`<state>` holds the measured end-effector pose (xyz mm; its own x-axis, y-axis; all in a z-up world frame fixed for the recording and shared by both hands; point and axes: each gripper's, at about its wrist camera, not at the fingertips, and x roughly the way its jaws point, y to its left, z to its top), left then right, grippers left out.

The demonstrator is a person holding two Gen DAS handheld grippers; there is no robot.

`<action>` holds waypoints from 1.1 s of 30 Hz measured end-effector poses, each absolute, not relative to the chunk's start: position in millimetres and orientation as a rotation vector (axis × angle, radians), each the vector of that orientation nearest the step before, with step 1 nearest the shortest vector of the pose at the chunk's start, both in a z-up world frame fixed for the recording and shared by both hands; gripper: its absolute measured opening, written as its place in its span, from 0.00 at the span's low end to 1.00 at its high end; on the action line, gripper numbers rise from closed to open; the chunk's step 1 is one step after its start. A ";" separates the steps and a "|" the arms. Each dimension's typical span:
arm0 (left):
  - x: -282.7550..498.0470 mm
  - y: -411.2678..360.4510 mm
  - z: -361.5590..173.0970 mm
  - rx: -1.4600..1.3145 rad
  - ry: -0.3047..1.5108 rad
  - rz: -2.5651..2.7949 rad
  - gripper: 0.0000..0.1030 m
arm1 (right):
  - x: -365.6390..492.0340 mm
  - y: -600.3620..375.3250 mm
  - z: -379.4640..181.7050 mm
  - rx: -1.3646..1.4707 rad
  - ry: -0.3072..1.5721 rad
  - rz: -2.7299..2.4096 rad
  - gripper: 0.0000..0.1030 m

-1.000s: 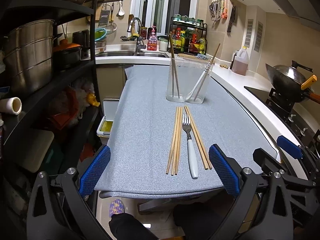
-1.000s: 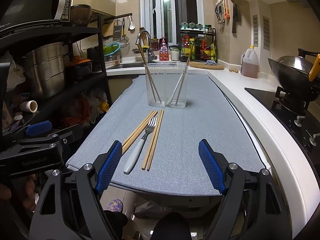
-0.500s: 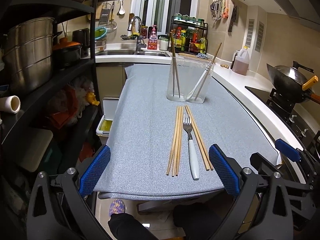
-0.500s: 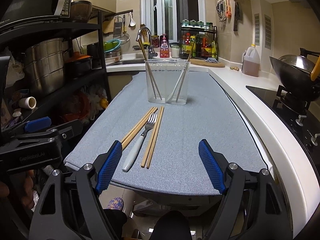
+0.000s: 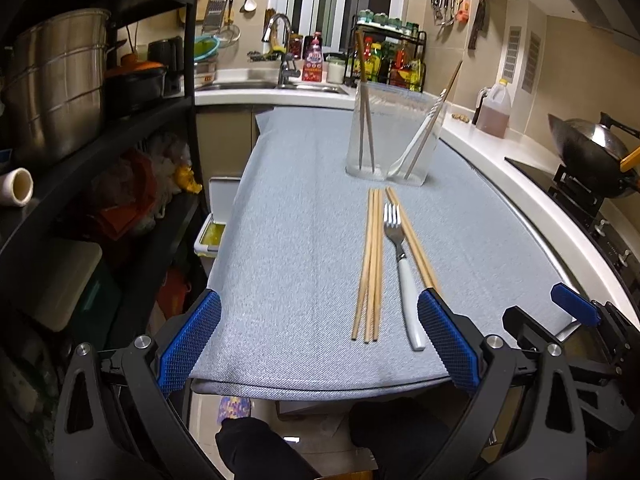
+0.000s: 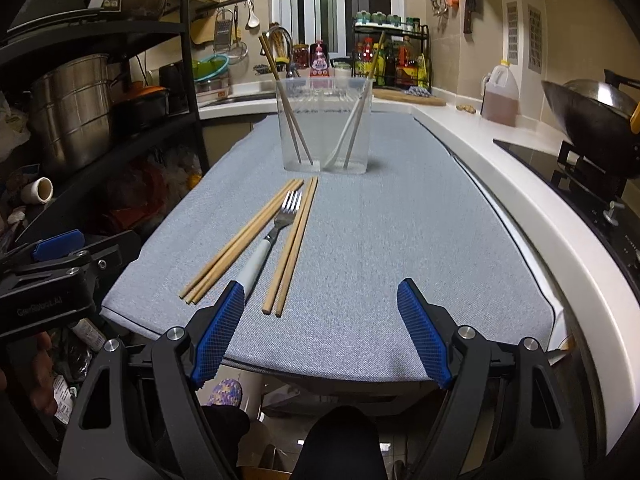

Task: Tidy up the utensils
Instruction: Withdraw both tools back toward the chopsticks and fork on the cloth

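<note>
On a grey mat (image 5: 304, 240), a fork (image 5: 402, 264) is lying between two bundles of chopsticks (image 5: 370, 264), all running lengthwise with the tines pointing toward a clear holder (image 5: 394, 136). The left gripper (image 5: 320, 340) and right gripper (image 6: 320, 328) are hovering wide open, holding nothing. The fork is probably light, stiff and slippery; its white handle looks best to grasp.
</note>
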<state>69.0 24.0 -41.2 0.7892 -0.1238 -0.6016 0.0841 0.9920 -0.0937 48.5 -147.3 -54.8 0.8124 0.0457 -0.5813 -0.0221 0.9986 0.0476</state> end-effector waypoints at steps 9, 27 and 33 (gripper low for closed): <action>82.3 28.3 -58.5 -0.049 0.693 -0.090 0.93 | 74.9 -142.5 -84.4 0.026 0.665 0.011 0.75; 97.7 32.9 -69.3 -0.029 0.720 -0.077 0.93 | 100.6 -134.0 -105.7 -0.007 0.654 -0.011 0.71; 99.2 29.2 -69.6 -0.021 0.721 -0.086 0.93 | 104.6 -138.1 -107.8 0.028 0.670 -0.007 0.71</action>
